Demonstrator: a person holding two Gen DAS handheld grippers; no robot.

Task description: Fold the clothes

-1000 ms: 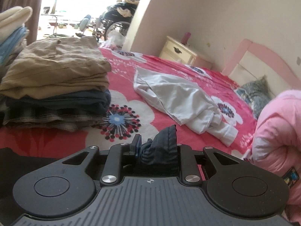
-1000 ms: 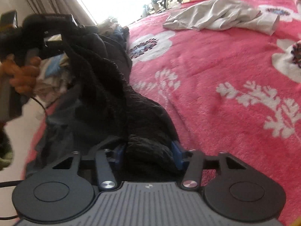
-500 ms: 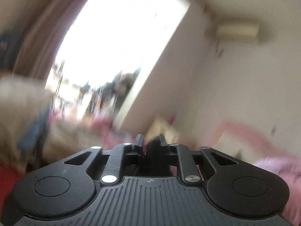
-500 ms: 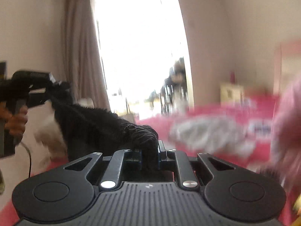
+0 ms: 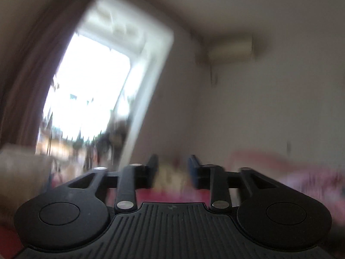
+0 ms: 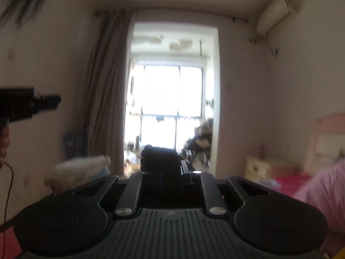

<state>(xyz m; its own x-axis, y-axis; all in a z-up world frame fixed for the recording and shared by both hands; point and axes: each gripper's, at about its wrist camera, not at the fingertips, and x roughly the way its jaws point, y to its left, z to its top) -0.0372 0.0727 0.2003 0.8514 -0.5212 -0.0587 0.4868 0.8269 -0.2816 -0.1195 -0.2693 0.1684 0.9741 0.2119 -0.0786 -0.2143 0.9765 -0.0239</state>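
Opening, left gripper (image 5: 172, 168) jaws dropped dark garment (image 6: 160, 159); right gripper (image 6: 161, 168) jaws still clamp it.

A bright window (image 6: 172, 105) occupies the far wall, with a brown curtain (image 6: 105, 90) hanging along its left side. An air conditioner (image 6: 277, 14) is mounted high on the right wall, near the ceiling. A cream bedside cabinet (image 6: 258, 169) stands below it, just beside a pink headboard (image 6: 330, 136). A red bedspread (image 6: 291, 181) lies in front of the cabinet. The left wrist view is heavily blurred
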